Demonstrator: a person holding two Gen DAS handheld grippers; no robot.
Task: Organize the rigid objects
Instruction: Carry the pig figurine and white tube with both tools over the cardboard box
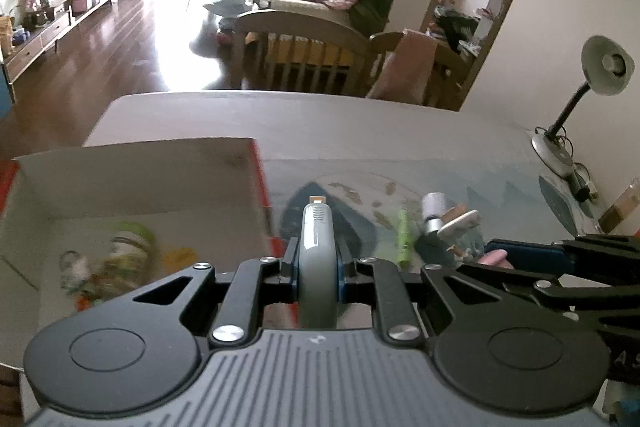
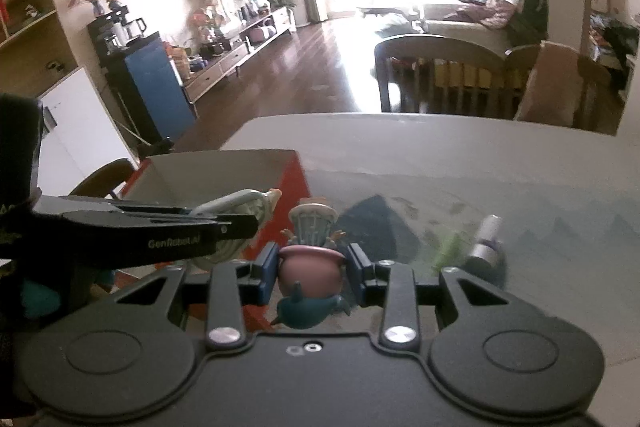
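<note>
While left claw [image 1: 316, 263] grips grey tape measure [image 1: 317, 247] beside box rim [image 1: 256, 163] | right claw [image 2: 312, 267] clamps figurine [image 2: 310, 267]

Left gripper [image 1: 316, 269]: black linkages, silver screws, ribbed grey housing.
Right gripper [image 2: 312, 269]: black body, blue pads [image 2: 269, 267], side lettering, seemingly "GenRobot.ai".

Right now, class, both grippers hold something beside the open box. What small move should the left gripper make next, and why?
Probably swing the left gripper left over the box. It is shut on the grey tape measure, and the box lies open just to its left.
</note>
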